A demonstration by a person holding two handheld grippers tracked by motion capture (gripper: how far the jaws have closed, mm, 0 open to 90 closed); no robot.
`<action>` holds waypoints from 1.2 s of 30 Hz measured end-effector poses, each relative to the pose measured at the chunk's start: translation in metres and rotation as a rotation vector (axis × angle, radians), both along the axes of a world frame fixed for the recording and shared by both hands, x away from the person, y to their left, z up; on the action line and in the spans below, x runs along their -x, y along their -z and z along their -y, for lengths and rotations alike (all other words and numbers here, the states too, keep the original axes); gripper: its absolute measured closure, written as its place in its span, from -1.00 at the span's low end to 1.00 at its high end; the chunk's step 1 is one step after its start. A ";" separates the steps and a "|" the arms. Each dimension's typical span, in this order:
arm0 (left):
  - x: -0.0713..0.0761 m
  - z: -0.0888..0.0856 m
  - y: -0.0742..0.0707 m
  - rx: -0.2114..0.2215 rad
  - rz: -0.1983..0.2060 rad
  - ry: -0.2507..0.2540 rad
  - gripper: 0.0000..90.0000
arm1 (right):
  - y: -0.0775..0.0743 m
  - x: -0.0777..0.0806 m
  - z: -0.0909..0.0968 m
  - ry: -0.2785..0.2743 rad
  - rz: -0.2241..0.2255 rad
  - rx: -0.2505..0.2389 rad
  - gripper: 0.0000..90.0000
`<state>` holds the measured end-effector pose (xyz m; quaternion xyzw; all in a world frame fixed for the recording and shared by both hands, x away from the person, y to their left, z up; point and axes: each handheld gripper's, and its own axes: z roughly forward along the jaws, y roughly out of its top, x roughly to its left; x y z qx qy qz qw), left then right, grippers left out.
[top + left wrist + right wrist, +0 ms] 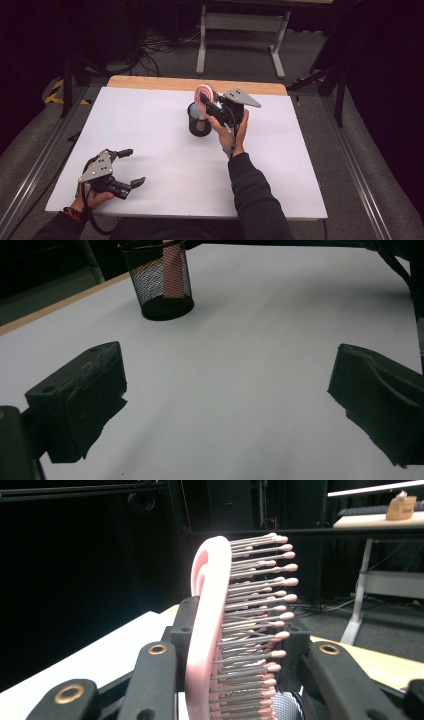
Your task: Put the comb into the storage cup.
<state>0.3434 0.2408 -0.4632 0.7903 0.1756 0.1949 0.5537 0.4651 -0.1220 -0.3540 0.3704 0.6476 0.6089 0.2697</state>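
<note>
one pink bristled hairbrush (212,630), clenched in the right gripper (210,106) jaws, stands in one black mesh cup (199,121); left gripper (129,167) jaws released.

a white-legged table (240,22) stands beyond on grey floor (380,165).

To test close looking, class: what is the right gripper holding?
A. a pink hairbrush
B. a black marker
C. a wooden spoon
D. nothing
A: the right gripper is shut on a pink hairbrush with pink-tipped bristles, its lower end down in the black mesh cup.
</note>
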 end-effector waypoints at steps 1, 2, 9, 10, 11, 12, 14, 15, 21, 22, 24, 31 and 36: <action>0.000 0.000 0.000 0.003 -0.009 0.005 -0.94 | 0.001 -0.001 0.000 0.001 -0.003 -0.002 0.39; 0.000 0.000 0.000 0.004 -0.009 0.005 -0.94 | 0.002 -0.002 0.001 0.002 -0.009 -0.001 0.39; 0.001 -0.001 -0.001 0.001 0.005 -0.004 -0.94 | 0.008 -0.004 -0.001 -0.005 -0.026 -0.002 0.39; 0.001 -0.002 -0.001 0.008 0.005 -0.004 -0.94 | 0.008 -0.003 -0.002 -0.004 -0.017 0.011 0.39; 0.002 -0.002 -0.002 0.007 0.011 -0.006 -0.94 | 0.008 -0.002 -0.004 -0.002 -0.012 0.024 0.39; 0.002 -0.003 -0.002 0.014 0.005 -0.007 -0.94 | 0.008 -0.002 -0.005 -0.003 -0.009 0.027 0.38; 0.001 -0.003 -0.001 0.022 0.000 -0.013 -0.94 | 0.009 -0.002 -0.006 -0.003 -0.007 0.030 0.38; 0.001 -0.003 -0.001 0.016 0.000 -0.013 -0.94 | 0.009 -0.002 -0.006 -0.004 -0.005 0.033 0.38; 0.001 0.000 -0.001 0.011 -0.004 -0.010 -0.94 | 0.012 -0.001 -0.001 0.037 -0.002 0.066 0.35; 0.001 0.000 -0.001 0.005 0.002 -0.010 -0.94 | 0.012 -0.002 0.002 0.047 -0.004 0.070 0.35; 0.001 0.001 -0.001 0.004 0.002 -0.009 -0.94 | 0.012 -0.002 0.005 0.060 -0.005 0.067 0.34; 0.000 0.002 0.001 -0.011 0.004 -0.023 -0.94 | 0.015 -0.004 0.009 0.090 -0.014 0.081 0.31; 0.000 0.002 0.001 -0.009 0.008 -0.023 -0.94 | 0.019 -0.006 0.009 0.105 -0.026 0.109 0.30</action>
